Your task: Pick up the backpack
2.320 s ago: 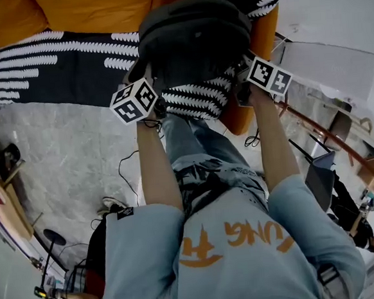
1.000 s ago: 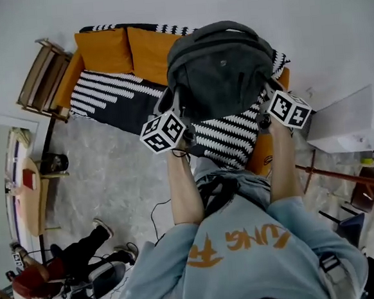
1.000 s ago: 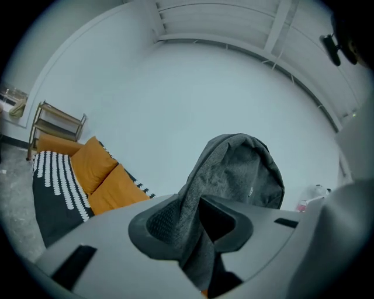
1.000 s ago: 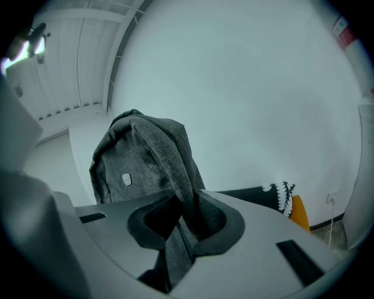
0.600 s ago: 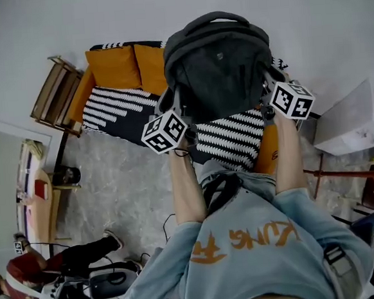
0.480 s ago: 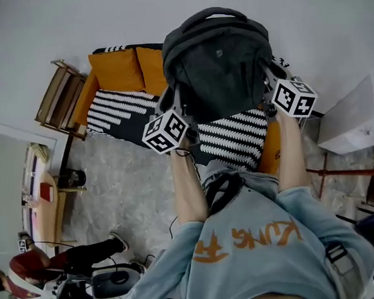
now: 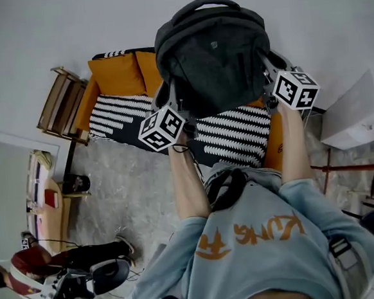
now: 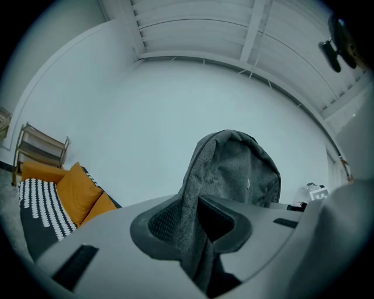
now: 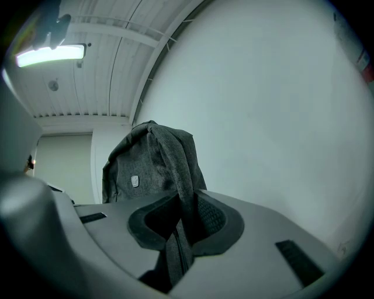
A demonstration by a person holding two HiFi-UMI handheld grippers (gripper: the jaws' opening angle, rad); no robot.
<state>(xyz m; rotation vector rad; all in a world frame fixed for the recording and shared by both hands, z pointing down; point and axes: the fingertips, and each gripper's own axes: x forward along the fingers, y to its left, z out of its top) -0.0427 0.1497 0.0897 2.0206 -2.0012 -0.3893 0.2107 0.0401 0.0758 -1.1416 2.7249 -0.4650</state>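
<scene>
The head view looks steeply down from above onto a dark grey fabric backpack (image 7: 212, 53) and an orange-cushioned sofa (image 7: 113, 74). Each gripper view looks level along its jaws, close against that backpack, which all three views share.

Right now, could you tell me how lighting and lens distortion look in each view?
Head view: even, soft light, the backpack dark against the pale wall, no glare. Left gripper view: strong fisheye, black corners, ceiling beams curved. Right gripper view: ceiling lamp glares top left.
</scene>
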